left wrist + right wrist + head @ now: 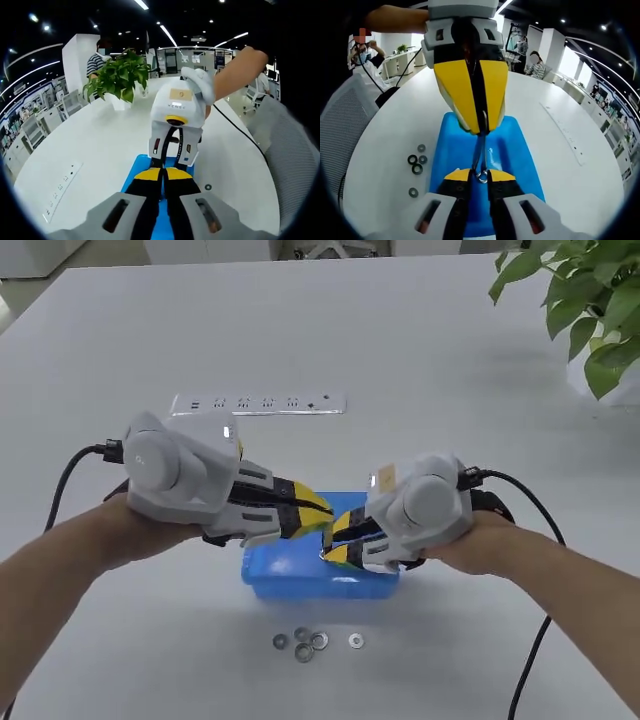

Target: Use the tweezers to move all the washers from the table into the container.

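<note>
Washer (481,176) at tweezers (480,147) tip, above blue container (520,150). Tweezers' long axis runs from left hand-held gripper (481,130) to right hand-held gripper (481,173), both clamped on tweezers. Release likely drops washer inside.

Container (290,575): far half covered by both grippers.
Tweezers (481,150): upper length buried between the left gripper's (479,129) yellow jaws.
Right gripper (481,174): can't tell whether its jaws pinch the tweezer tips.
Table washers (303,642): bunched, too small to count.
Plant (585,290): cropped by the top and right edges.
</note>
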`<action>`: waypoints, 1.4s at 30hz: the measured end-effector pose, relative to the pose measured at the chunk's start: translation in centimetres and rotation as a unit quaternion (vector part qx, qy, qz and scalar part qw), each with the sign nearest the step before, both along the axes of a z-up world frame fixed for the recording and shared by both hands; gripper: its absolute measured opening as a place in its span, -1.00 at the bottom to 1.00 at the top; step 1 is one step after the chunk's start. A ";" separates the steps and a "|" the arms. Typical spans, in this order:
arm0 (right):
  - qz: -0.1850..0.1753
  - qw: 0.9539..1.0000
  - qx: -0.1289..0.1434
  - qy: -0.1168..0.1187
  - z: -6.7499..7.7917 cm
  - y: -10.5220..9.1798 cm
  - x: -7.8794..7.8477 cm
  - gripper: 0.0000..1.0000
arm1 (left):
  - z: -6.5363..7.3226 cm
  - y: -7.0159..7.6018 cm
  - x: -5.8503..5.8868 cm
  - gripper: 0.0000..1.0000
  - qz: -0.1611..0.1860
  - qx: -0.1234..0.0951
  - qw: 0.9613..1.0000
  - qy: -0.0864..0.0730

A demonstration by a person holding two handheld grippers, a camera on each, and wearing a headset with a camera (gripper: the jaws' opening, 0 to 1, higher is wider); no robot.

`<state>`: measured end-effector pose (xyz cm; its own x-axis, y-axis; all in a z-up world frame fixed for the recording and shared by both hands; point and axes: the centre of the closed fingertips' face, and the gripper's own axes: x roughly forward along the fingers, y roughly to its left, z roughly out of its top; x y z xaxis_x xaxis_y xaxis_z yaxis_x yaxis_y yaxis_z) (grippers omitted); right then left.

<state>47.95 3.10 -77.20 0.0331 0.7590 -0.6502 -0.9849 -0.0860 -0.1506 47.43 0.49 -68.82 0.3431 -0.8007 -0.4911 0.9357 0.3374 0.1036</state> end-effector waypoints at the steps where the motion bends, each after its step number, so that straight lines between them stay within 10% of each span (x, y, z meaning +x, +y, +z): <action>1: -0.002 1.000 0.001 0.000 0.1 0.0 0.0 -0.71 | 0.0 0.0 0.0 -0.89 -0.002 0.002 1.000 -0.002; 42: -0.120 0.992 0.034 0.008 5.3 -6.5 -1.9 -0.31 | 4.7 -0.6 -1.8 -0.90 0.015 -0.007 1.000 -0.015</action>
<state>46.05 -3.45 -71.90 0.2088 0.7728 -0.5993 -0.9779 0.1611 -0.1330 45.65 -0.14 -64.07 0.3810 -0.7964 -0.4696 0.9218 0.3664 0.1265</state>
